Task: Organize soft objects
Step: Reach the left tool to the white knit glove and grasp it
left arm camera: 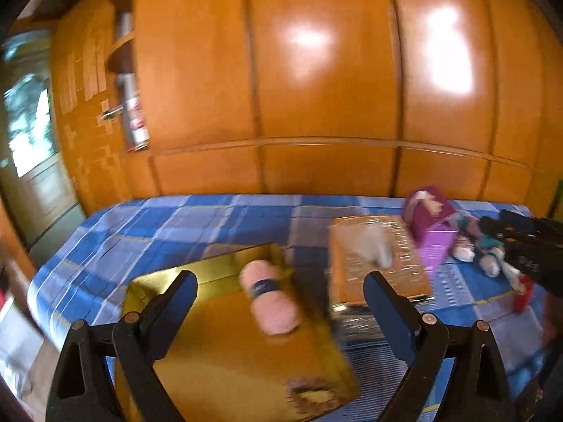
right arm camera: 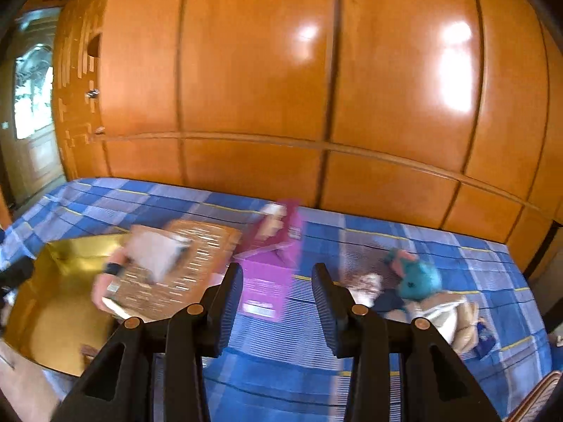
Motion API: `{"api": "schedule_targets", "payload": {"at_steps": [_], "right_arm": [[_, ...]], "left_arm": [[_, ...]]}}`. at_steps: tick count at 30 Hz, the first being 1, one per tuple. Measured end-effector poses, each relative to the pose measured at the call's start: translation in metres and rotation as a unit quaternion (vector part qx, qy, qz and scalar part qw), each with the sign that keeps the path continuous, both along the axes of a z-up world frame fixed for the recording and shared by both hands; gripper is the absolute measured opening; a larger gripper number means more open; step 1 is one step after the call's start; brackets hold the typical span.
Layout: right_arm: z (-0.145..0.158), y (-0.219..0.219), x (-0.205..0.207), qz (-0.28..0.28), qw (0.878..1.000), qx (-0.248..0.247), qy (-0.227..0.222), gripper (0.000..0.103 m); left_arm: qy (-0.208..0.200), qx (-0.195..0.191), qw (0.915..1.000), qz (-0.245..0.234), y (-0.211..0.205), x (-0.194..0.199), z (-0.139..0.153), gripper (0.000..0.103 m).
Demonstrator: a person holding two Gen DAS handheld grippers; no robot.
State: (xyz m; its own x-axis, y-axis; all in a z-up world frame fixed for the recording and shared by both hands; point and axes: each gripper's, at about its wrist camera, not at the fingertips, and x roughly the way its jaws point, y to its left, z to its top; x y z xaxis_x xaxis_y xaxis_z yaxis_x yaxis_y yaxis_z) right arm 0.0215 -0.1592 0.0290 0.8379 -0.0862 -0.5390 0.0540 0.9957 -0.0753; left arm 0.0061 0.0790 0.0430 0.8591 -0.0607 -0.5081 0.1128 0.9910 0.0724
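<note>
Surface: bed under a blue plaid cotton cover (right arm camera: 281, 369), set against glossy orange wooden wardrobe doors (right arm camera: 264, 70).
Receptacle: open gold cardboard box (left arm camera: 225, 348) at the near left of the bed.
Stowed: one pink yarn-like soft roll with a dark band (left arm camera: 269, 299) lies inside the gold box; nothing else seen in it.
Outstanding: a cluster of soft toys remains on the cover to the right, among them a teal plush toy (right arm camera: 420, 279) and a cream and tan stuffed figure (right arm camera: 454, 320); blur prevents a count.
Other items: brown patterned flat box (left arm camera: 376, 256) with a pale crumpled item on top, just beside the gold box; purple cardboard carton (right arm camera: 271, 270) beyond it.
Left gripper (left arm camera: 281, 302): jaws wide apart, nothing between them, above the gold box.
Right gripper (right arm camera: 278, 299): jaws moderately parted, empty, aimed between the purple carton and the toy cluster.
Progress: judged early; one item placed, most pending.
</note>
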Motion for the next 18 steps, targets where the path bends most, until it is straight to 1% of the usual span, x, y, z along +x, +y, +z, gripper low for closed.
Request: {"api": "schedule_targets", "payload": {"at_steps": [1, 2, 3, 7, 11, 13, 15, 16, 18], "right_arm": [[-0.002, -0.009, 0.002, -0.009, 1.000, -0.001, 0.003, 0.040], [-0.005, -0.028, 0.005, -0.030, 1.000, -0.003, 0.008, 0.040], [-0.007, -0.042, 0.007, -0.044, 0.999, -0.004, 0.012, 0.040], [-0.019, -0.110, 0.015, -0.123, 0.992, -0.012, 0.032, 0.040], [-0.036, -0.188, 0.014, -0.215, 0.975, -0.003, 0.048, 0.040], [-0.042, -0.215, 0.010, -0.254, 0.966, 0.011, 0.049, 0.040], [-0.047, -0.245, 0.000, -0.297, 0.952, 0.058, 0.047, 0.040], [-0.048, -0.258, -0.006, -0.312, 0.944, 0.095, 0.040, 0.040], [-0.050, -0.270, -0.011, -0.328, 0.935, 0.129, 0.033, 0.040]], "left_arm": [[-0.002, 0.005, 1.0000, -0.007, -0.007, 0.001, 0.002, 0.096], [-0.006, 0.011, 0.9997, -0.019, -0.017, 0.001, 0.005, 0.096], [-0.010, 0.018, 0.9991, -0.038, -0.031, 0.003, 0.009, 0.096], [-0.012, 0.036, 0.9952, -0.091, -0.072, 0.008, 0.015, 0.096], [-0.003, 0.046, 0.9880, -0.147, -0.116, 0.014, 0.015, 0.096], [0.002, 0.048, 0.9835, -0.174, -0.139, 0.016, 0.013, 0.096], [0.008, 0.056, 0.9780, -0.201, -0.164, 0.018, 0.011, 0.096], [0.010, 0.057, 0.9765, -0.208, -0.172, 0.018, 0.010, 0.096], [0.015, 0.058, 0.9717, -0.229, -0.193, 0.021, 0.007, 0.096]]}}
